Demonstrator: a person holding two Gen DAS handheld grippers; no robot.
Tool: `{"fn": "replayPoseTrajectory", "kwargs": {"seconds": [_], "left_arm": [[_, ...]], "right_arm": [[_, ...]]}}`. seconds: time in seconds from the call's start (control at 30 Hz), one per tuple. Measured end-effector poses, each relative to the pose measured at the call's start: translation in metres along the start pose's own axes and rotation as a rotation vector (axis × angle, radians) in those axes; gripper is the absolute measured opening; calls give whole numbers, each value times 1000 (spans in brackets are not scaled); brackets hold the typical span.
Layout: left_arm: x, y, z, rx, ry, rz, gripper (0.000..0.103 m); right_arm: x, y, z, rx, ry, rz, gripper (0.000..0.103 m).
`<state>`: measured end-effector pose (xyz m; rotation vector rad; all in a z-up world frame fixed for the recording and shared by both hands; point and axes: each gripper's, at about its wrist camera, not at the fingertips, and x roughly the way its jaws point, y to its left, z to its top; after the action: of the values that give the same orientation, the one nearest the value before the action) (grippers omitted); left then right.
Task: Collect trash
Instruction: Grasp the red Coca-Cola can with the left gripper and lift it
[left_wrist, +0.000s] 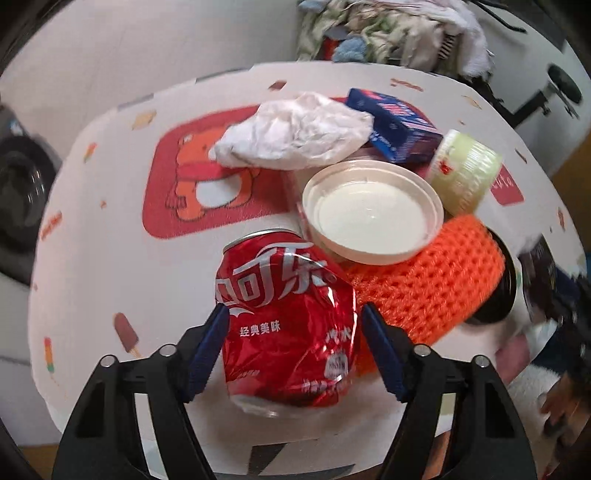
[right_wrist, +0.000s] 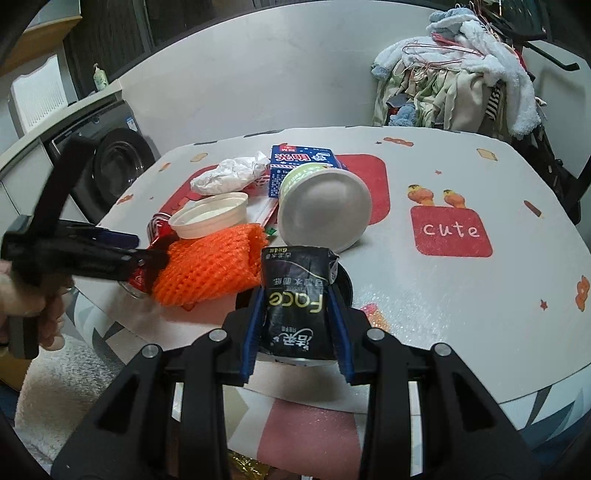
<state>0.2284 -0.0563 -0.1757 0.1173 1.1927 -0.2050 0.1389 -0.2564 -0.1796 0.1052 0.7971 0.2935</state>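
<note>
A crushed red cola can (left_wrist: 291, 332) lies on the table near its edge. My left gripper (left_wrist: 293, 310) points down over it, and both blue pads meet the can's sides. My right gripper (right_wrist: 295, 295) is shut on a black tissue packet (right_wrist: 295, 273) and holds it just above the table. Behind the can lie an orange foam net (left_wrist: 424, 284), a white bowl (left_wrist: 369, 214), a pale green cup (left_wrist: 465, 170) on its side, a blue carton (left_wrist: 395, 125) and crumpled white paper (left_wrist: 295, 133). In the right wrist view the left gripper (right_wrist: 155, 258) reaches in from the left, partly hiding the can.
The round table (right_wrist: 461, 295) has a white cloth with red cartoon patches. A black round dish (left_wrist: 498, 295) sits under the foam net. A washing machine (right_wrist: 110, 170) stands to the left and a pile of clothes (right_wrist: 461, 74) behind the table. A hand (right_wrist: 22, 295) holds the left gripper.
</note>
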Motion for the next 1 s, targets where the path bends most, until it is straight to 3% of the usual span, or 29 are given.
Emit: {"fn": "replayPoseTrajectory", "kwargs": {"seconds": [0.07, 0.33, 0.57, 0.77, 1.0], "left_arm": [[4, 8, 3, -47, 38, -64, 51], [-19, 43, 0, -105, 27, -198, 32], [-43, 90, -15, -247, -16, -285, 16], [-41, 126, -31, -322, -12, -230, 9], [-42, 128, -35, -275, -58, -173, 10]], "right_arm": [[-2, -1, -1, 2, -3, 8, 36], [-11, -3, -2, -9, -17, 15, 36], [-17, 5, -1, -26, -30, 22, 36], [-14, 16, -4, -42, -18, 33, 36], [-13, 25, -5, -34, -7, 40, 36]]}}
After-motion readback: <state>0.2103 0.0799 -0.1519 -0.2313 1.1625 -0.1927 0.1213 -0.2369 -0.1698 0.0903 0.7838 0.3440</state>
